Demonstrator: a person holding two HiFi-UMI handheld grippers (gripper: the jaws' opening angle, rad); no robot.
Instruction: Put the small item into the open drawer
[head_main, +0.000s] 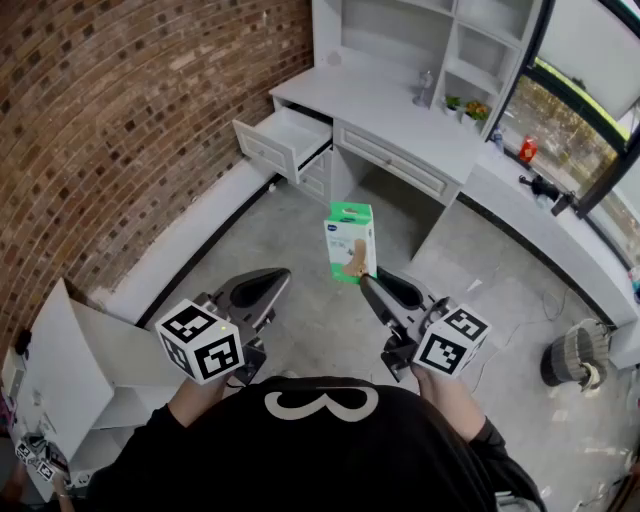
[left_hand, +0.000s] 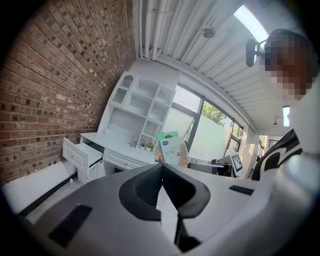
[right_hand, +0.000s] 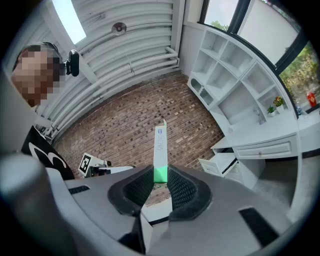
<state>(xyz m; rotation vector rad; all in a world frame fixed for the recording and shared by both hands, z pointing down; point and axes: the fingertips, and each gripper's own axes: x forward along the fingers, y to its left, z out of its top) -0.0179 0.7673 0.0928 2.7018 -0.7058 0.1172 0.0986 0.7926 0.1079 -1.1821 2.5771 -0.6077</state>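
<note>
Pinching box (head_main: 350, 243) edge, right tongs (head_main: 368, 283) well apart from open drawer (head_main: 283, 135).

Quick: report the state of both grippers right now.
Left gripper: shut, nothing between its jaws.
Right gripper: shut on the green-and-white box.

the open drawer (head_main: 283, 138) sticks out at the left end of the desk (head_main: 400, 105), near the brick wall (head_main: 120, 110). the box (head_main: 350, 240) is out in front, well apart.
</note>
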